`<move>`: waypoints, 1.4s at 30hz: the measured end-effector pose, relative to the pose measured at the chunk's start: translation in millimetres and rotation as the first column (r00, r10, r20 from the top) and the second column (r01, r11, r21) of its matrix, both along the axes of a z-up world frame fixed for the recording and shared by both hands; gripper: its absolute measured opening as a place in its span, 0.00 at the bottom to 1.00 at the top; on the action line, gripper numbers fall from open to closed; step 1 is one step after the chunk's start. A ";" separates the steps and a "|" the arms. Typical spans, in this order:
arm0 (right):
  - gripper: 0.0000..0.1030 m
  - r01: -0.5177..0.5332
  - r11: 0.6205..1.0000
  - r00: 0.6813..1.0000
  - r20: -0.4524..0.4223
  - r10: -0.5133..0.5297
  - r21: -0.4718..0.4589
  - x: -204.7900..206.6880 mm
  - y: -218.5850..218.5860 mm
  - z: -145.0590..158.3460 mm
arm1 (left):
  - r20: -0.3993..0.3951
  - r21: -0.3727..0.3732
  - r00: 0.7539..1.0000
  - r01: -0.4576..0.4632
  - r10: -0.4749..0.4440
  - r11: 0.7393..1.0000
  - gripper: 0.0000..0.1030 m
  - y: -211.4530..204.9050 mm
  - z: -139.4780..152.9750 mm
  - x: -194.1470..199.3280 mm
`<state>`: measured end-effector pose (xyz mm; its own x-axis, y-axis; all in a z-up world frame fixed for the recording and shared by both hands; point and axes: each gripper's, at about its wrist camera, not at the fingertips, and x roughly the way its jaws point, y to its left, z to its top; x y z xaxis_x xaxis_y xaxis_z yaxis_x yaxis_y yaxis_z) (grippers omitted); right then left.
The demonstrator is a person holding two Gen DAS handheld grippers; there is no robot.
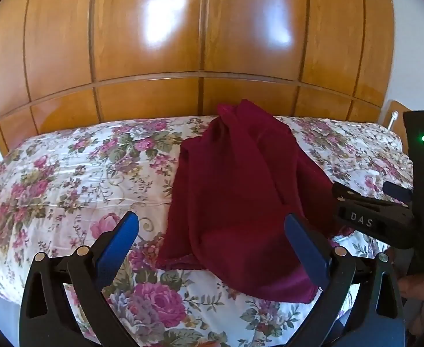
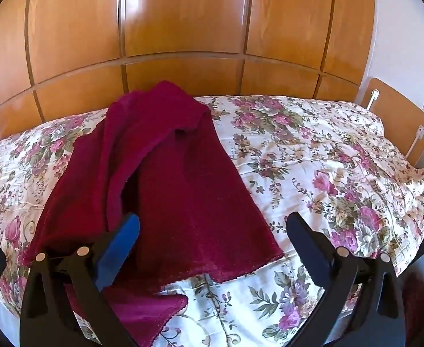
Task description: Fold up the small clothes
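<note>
A dark red knit garment (image 1: pixel 241 190) lies loosely folded along the floral bedspread (image 1: pixel 67 173), running from the near edge toward the far side. It also shows in the right wrist view (image 2: pixel 160 179). My left gripper (image 1: pixel 212 228) is open and empty, its jaws spread wide over the garment's near left part. My right gripper (image 2: pixel 212 228) is open and empty, its jaws straddling the garment's near right hem. The right gripper body (image 1: pixel 379 219) shows at the right of the left wrist view.
The bed (image 2: pixel 313 159) fills the scene, with a wooden wardrobe (image 1: pixel 200 29) right behind it. A wooden panel with a white cable (image 2: pixel 400 115) stands at the far right. The bed's near edge lies just under both grippers.
</note>
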<state>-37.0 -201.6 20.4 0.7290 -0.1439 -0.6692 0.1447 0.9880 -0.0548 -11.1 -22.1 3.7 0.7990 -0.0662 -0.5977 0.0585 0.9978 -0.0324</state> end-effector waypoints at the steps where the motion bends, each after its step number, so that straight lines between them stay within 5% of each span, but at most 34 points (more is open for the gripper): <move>1: 0.98 0.000 1.000 1.000 0.001 0.000 -0.001 -1.5 0.0 0.0 | -0.001 -0.002 1.000 0.005 -0.005 1.000 0.97 -2.1 -0.1 -0.5; 42: 0.98 0.045 0.998 0.999 -0.022 -0.044 0.053 -15.5 -26.2 6.8 | 0.006 0.022 1.000 0.011 -0.011 1.000 0.97 0.6 -0.3 -7.4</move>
